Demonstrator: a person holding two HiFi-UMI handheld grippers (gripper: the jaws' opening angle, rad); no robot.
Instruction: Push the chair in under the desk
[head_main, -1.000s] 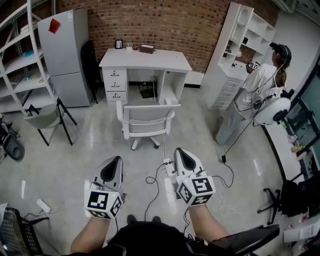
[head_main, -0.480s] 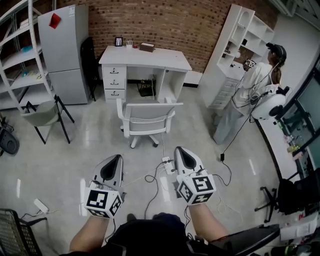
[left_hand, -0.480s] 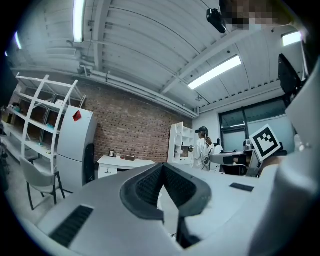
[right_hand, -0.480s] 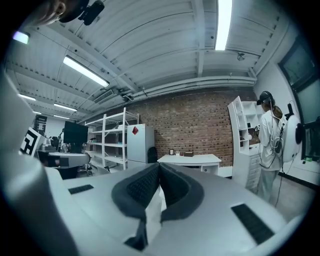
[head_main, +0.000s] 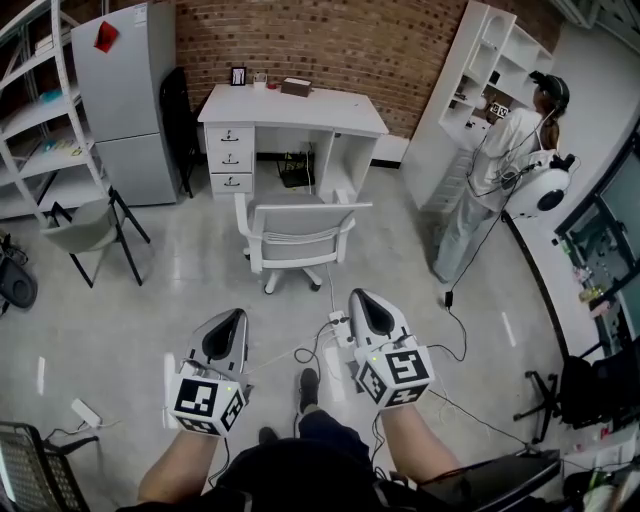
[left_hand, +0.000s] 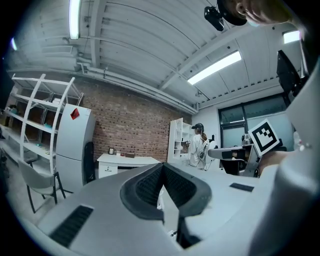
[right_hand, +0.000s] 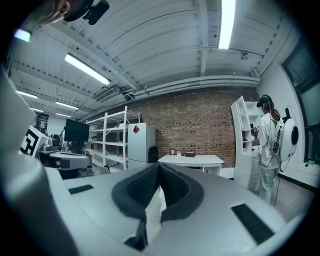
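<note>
Out on the grey floor (head_main: 150, 290), just off the front edge of the white desk (head_main: 292, 110): white chair (head_main: 296, 238), still pulled out, same spot as a second ago. Down low, left gripper (head_main: 233, 320) and right gripper (head_main: 361, 302), both shut tight, holding nothing, well apart from the chair. New since then: one shoe (head_main: 308, 386) stepped forward between them.

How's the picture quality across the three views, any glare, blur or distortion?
Head view: evenly lit, sharp, shelving bowed at the edges, faint sheen on the floor. Left gripper view: heavy fisheye, dark corners, ceiling lights blown out. Right gripper view: likewise.
</note>
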